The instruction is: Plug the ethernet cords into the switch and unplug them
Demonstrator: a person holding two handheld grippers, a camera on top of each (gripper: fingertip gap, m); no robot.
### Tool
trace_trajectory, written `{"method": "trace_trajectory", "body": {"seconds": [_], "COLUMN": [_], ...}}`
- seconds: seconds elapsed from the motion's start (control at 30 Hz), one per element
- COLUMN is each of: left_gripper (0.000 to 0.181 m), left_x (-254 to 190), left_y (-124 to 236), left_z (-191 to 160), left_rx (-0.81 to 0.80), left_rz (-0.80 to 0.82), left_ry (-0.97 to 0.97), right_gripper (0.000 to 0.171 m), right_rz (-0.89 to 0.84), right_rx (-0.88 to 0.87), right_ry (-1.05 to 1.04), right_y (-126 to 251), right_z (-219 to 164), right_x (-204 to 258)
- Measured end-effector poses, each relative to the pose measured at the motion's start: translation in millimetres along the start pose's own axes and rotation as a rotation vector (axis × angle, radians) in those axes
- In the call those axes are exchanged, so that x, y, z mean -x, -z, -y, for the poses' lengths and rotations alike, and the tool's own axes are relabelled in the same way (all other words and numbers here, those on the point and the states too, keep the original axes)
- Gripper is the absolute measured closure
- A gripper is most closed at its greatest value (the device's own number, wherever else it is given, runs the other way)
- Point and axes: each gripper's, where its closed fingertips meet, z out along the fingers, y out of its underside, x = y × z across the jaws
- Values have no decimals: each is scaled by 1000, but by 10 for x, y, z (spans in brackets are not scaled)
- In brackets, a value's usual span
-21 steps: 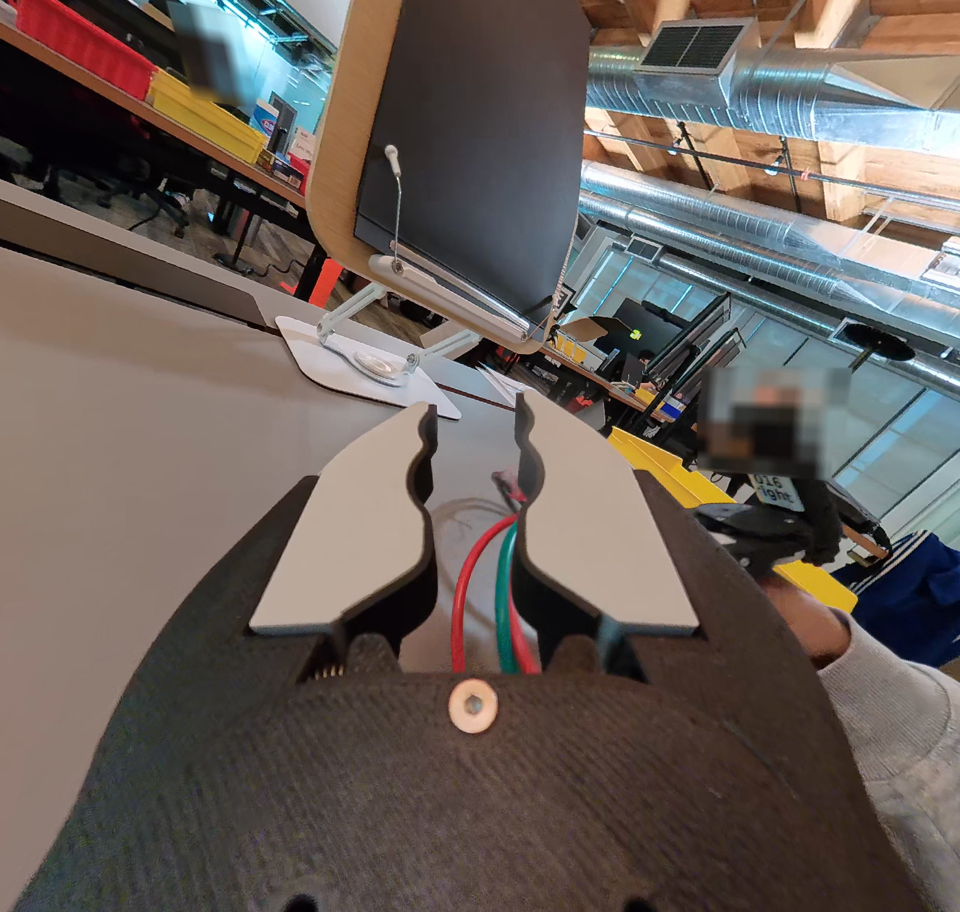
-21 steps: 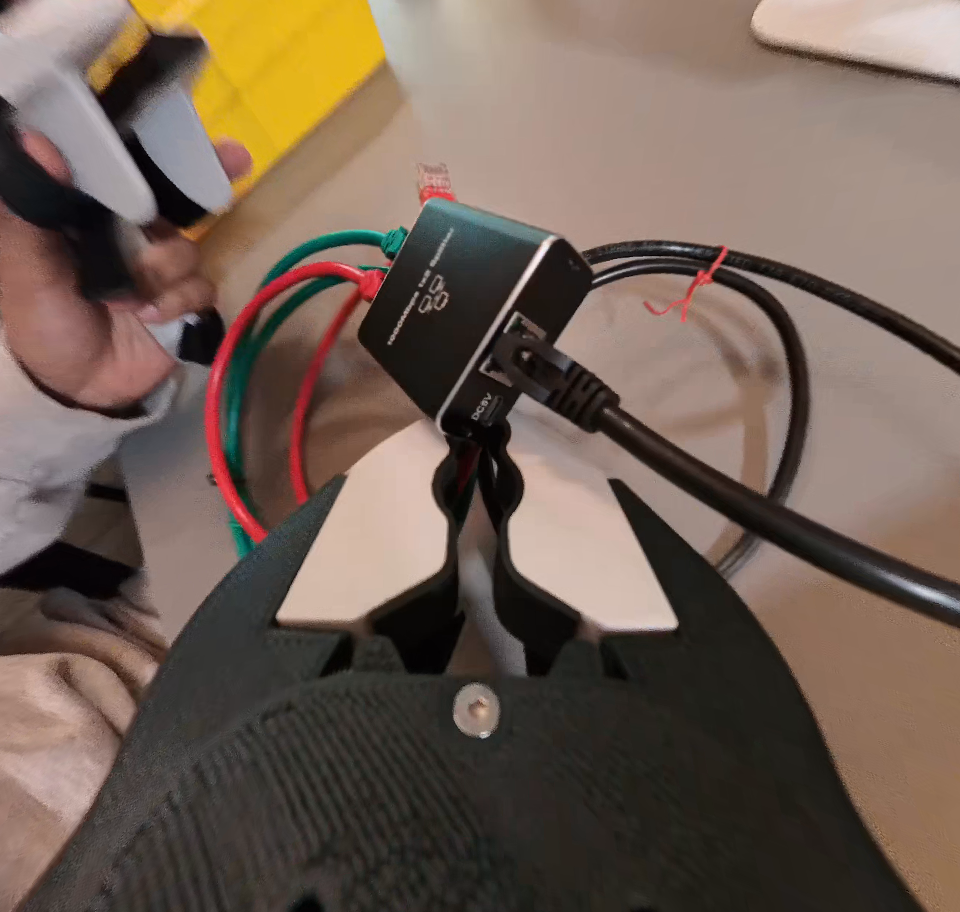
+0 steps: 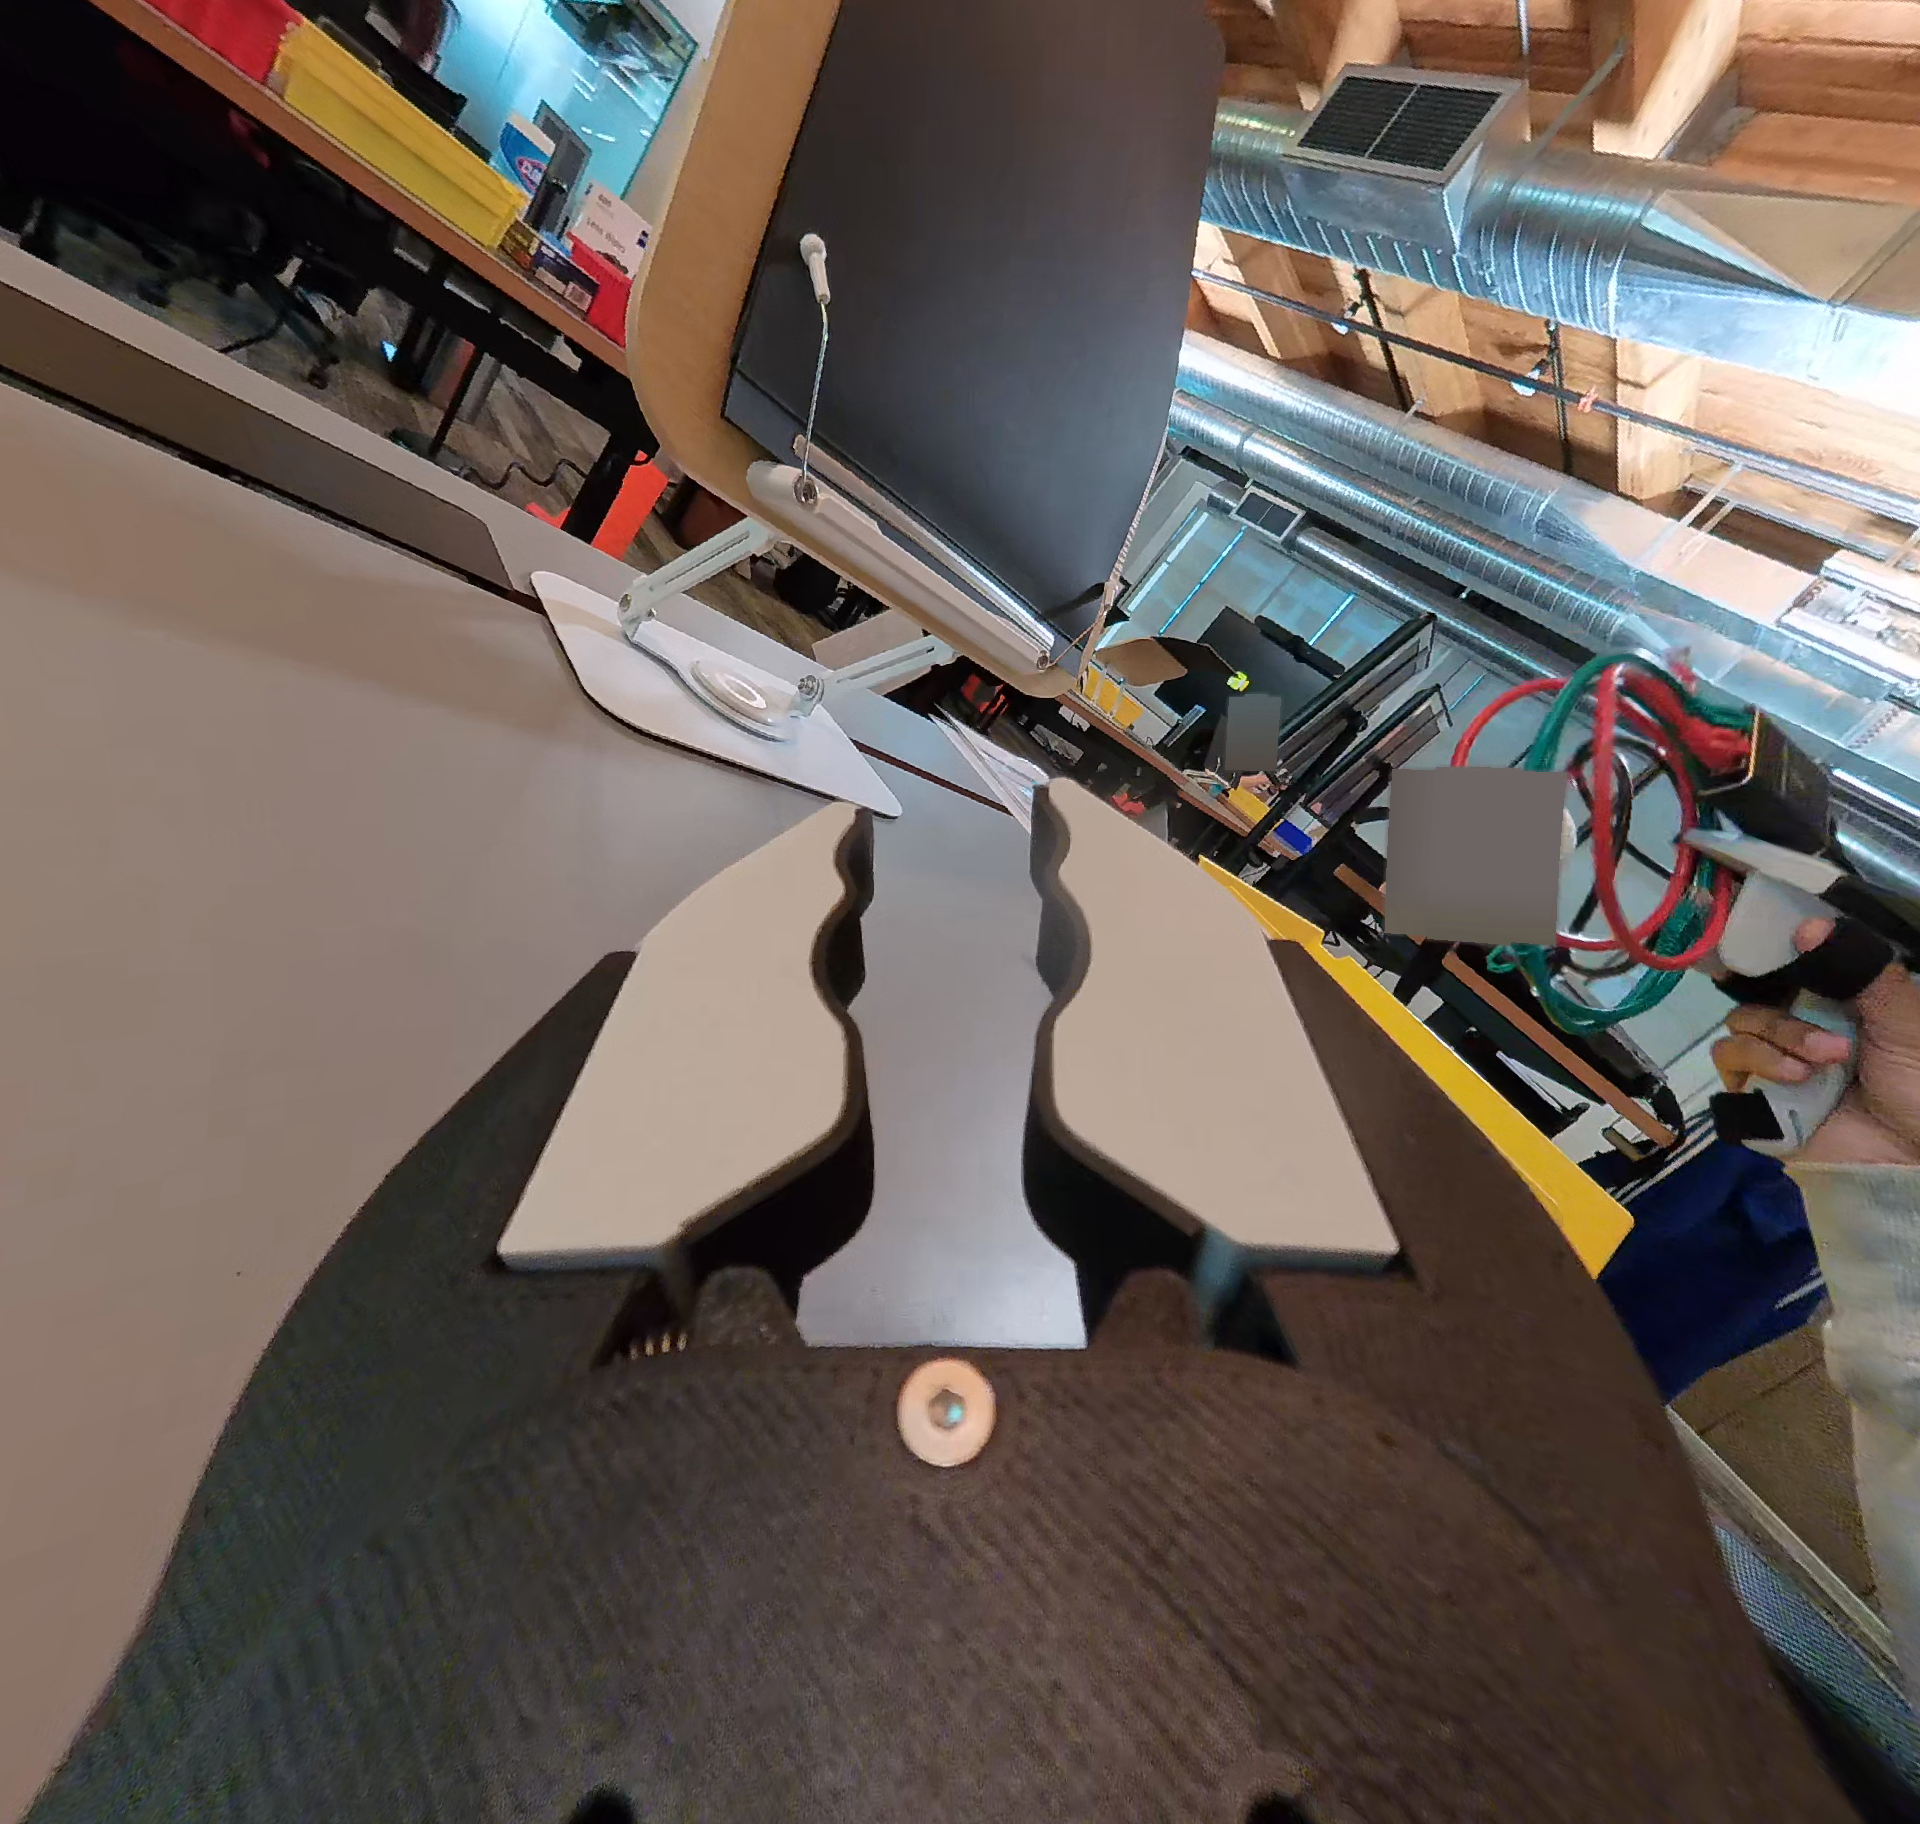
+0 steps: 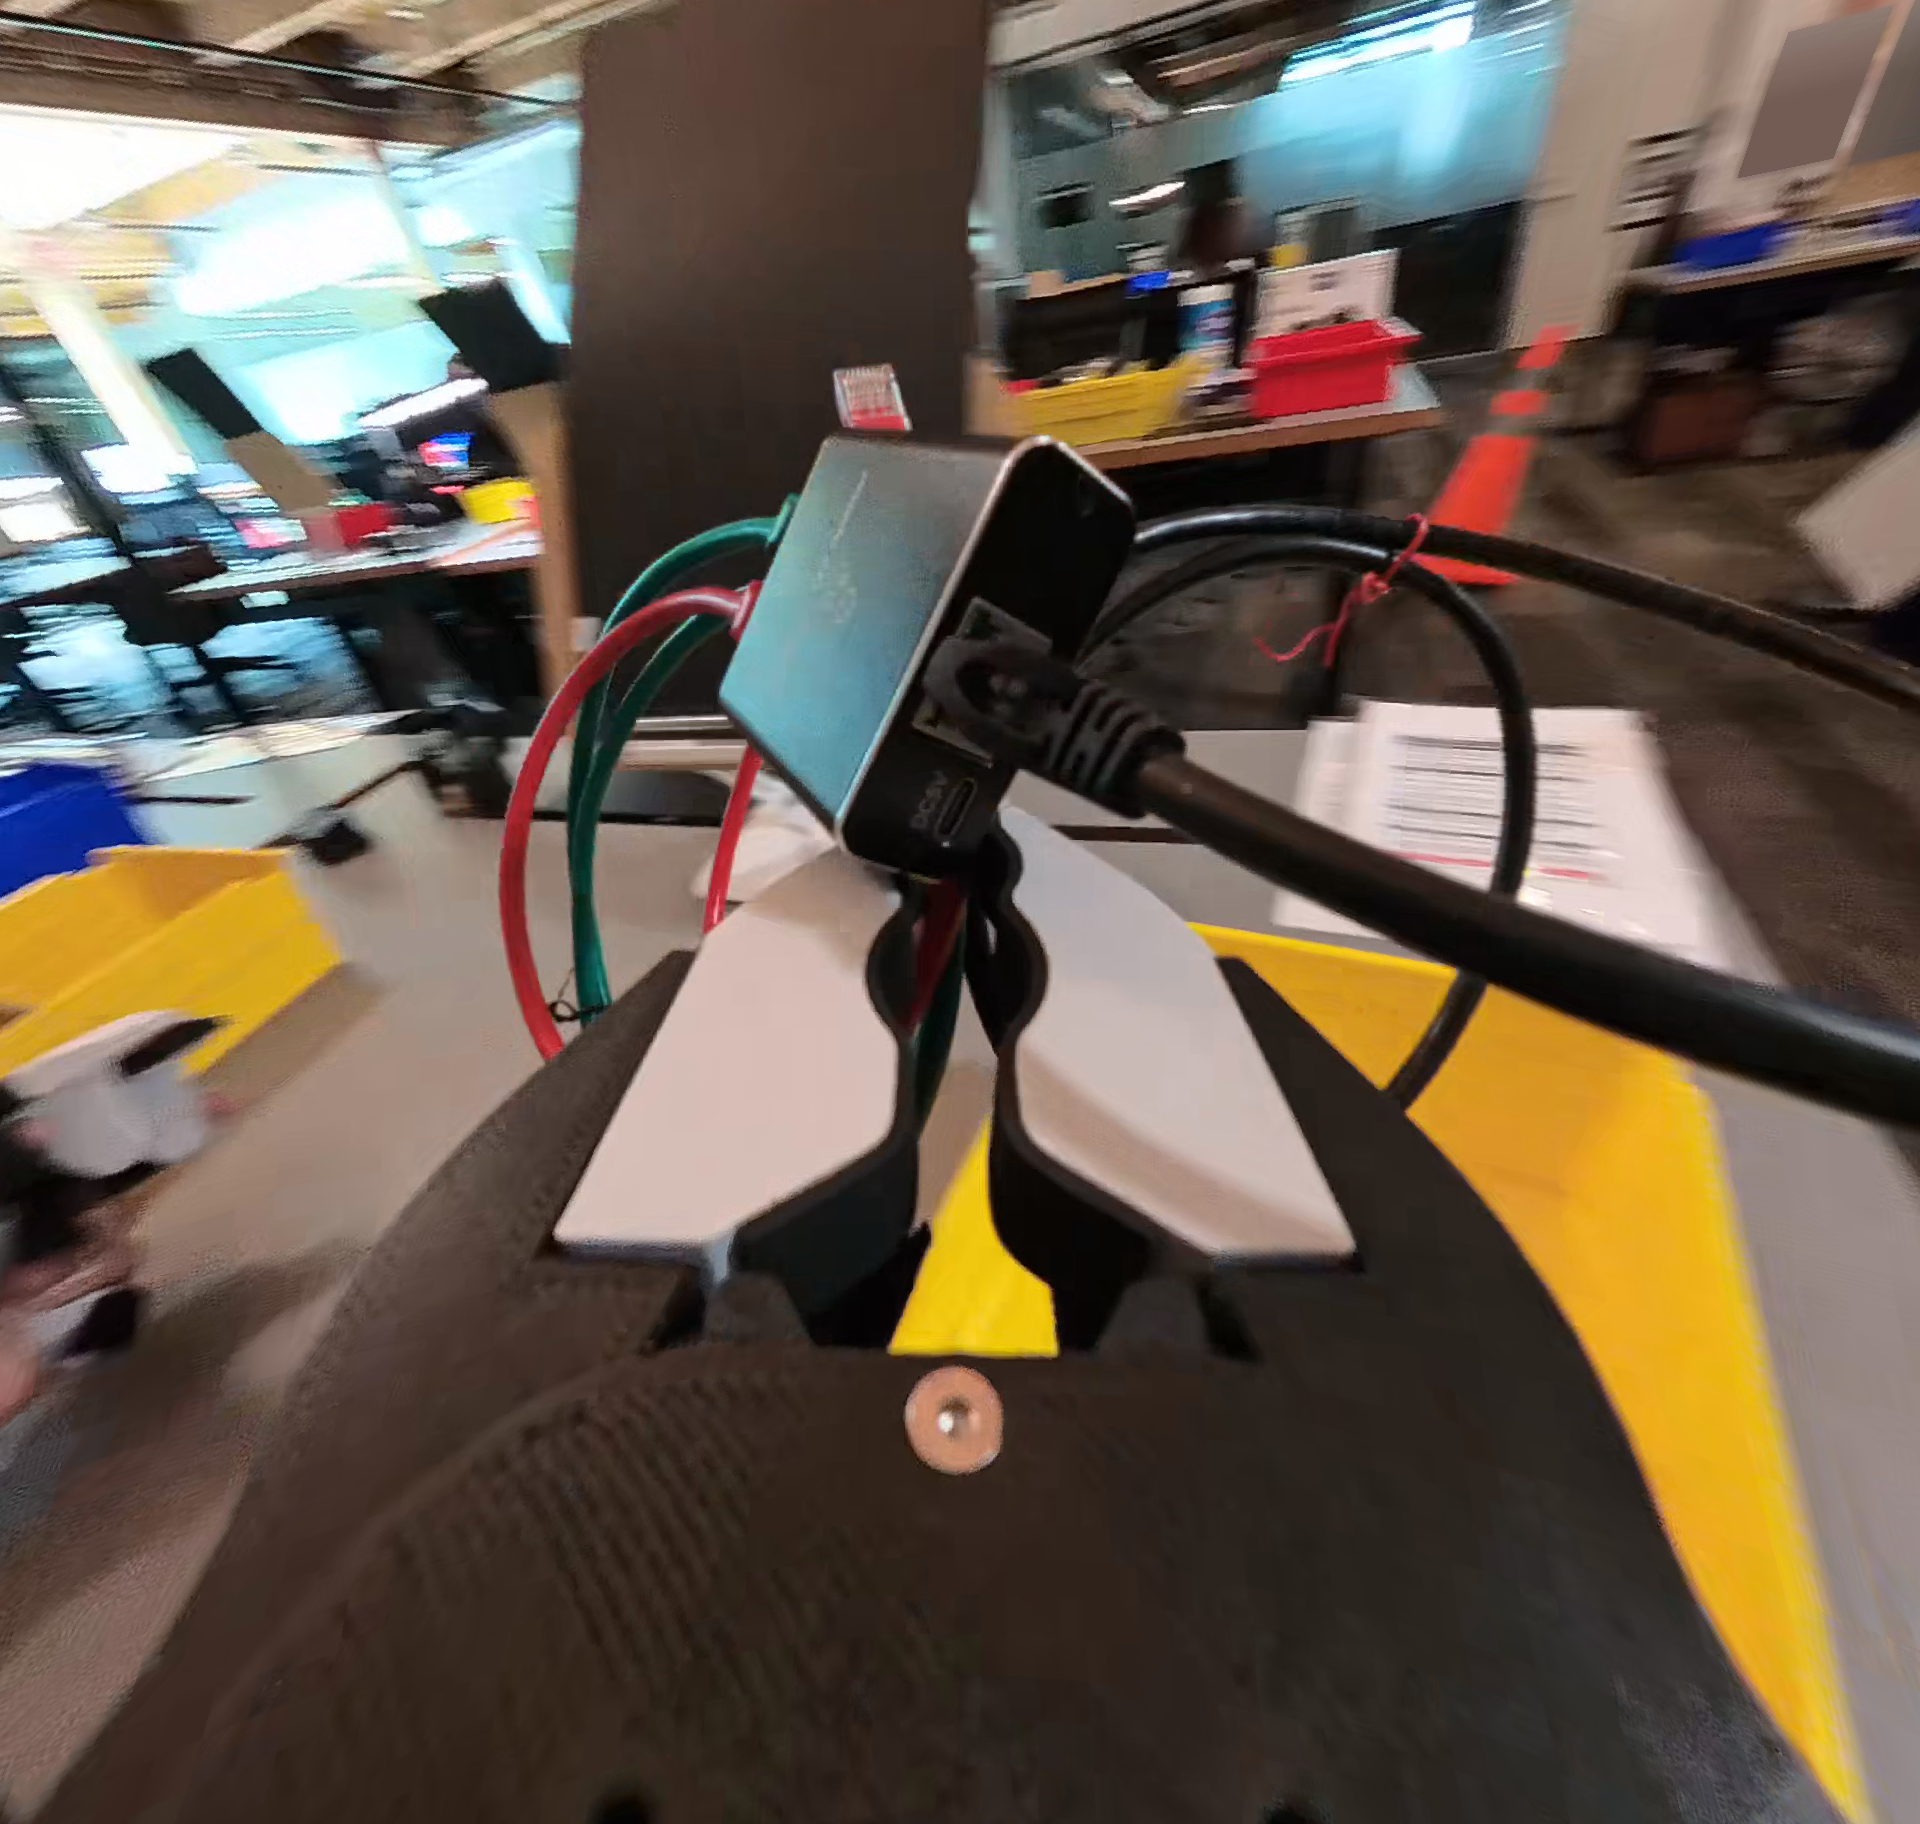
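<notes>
My right gripper (image 4: pixel 951 870) is shut on the lower corner of the small black switch (image 4: pixel 914 631) and holds it in the air, tilted. A thick black cord (image 4: pixel 1091 725) is plugged into its near side. Red cord (image 4: pixel 535 798) and green cord (image 4: pixel 587 756) loop from its far side and pass between my right fingers. A loose red plug (image 4: pixel 871 398) sticks up behind the switch. My left gripper (image 3: pixel 945 829) is open and empty above the grey table (image 3: pixel 260 839). The left wrist view shows the right gripper (image 3: pixel 1766 870) with the switch (image 3: pixel 1787 777) far right.
A yellow bin (image 4: pixel 1558 1203) lies under the right gripper, also visible in the left wrist view (image 3: pixel 1403 1047). Another yellow bin (image 4: pixel 156 933) sits at left. Printed papers (image 4: pixel 1486 798) lie on the table. A tilted board on a white stand (image 3: pixel 935 268) stands ahead of the left gripper.
The right gripper has lifted the switch and its cords off the table into the air over the yellow bin. The red and green cords are gone from between the left fingers.
</notes>
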Motion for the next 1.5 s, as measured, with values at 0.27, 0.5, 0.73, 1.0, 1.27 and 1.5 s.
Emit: {"method": "trace_trajectory", "body": {"seconds": [0.27,0.5,0.73,1.0,1.27,1.5], "left_gripper": [151,151,151,151,151,151], "left_x": [-25,-5,-18,-15,-13,-1], "left_y": [-19,-20,-21,-28,-32,-37], "left_z": [-51,-63,-80,-109,-121,-140], "left_rx": [21,26,34,45,50,54], "left_rz": [-6,-8,-11,-17,-19,-22], "left_ry": [1,22,23,42,52,81], "right_gripper": [162,162,162,161,161,161], "right_rz": [-347,-320,-16,96,123,105], "right_rx": [112,372,626,532,448,438], "right_ry": [255,591,699,616,516,486], "right_y": [452,456,278,92,77,49], "right_z": [-62,-356,-1043,-1165,-1099,-1113], "right_x": [-943,-932,-591,-468,-501,-562]}}
